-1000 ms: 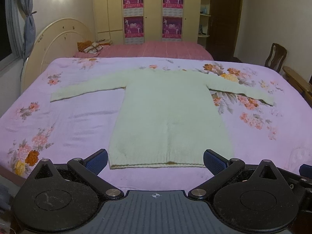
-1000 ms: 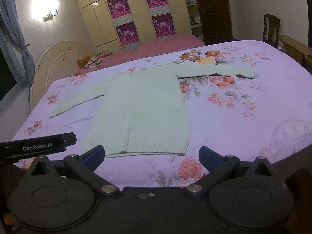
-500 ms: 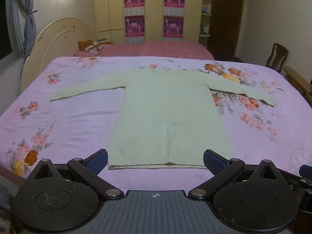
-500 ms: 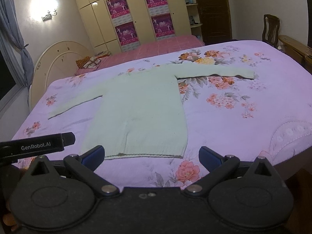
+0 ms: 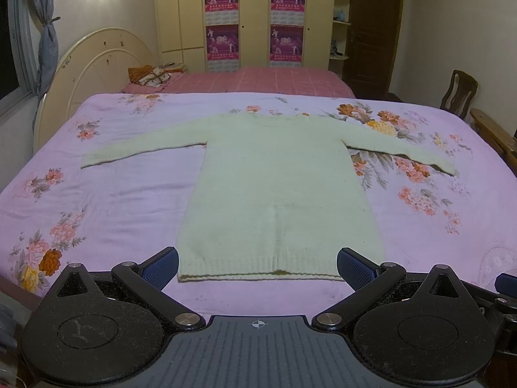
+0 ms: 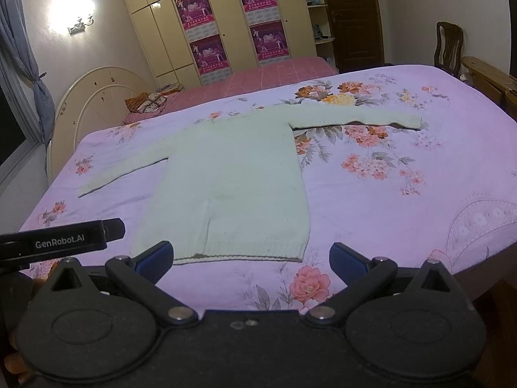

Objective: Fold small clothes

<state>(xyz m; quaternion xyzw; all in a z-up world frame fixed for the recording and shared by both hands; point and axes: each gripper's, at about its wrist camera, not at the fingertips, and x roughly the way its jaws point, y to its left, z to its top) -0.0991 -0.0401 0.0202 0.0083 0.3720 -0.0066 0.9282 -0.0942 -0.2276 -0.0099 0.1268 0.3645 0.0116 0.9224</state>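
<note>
Sweater: pale green long-sleeved knit sweater [image 5: 278, 190] lies flat on the lilac floral bedspread [image 5: 106, 200], face up or down cannot be told, both sleeves spread wide, ribbed hem toward the cameras.

Left wrist view: left gripper [image 5: 257, 263] hangs just off the near bed edge, centred on the hem. Jaws spread wide, holding nothing; blue pads [image 5: 160, 266] bracket the hem corners in the frame without touching cloth. Left sleeve cuff [image 5: 89, 161] lies well out toward the cream headboard [image 5: 97, 64].

Right wrist view: right gripper [image 6: 251, 258] sits further right, also wide apart and empty, near the hem's right corner [image 6: 299, 252]. Right sleeve [image 6: 355, 118] runs out over the orange flower print. Wooden chair [image 6: 447, 45] stands beyond the bed.

Judgement: folding not yet begun; the first grasp is the step in hand. Best done by taking each sleeve near the cuff, pinching only the knit and not the bedspread beneath, then laying it across the body without dragging the torso. Loose knit may stretch; lift, don't pull.
</note>
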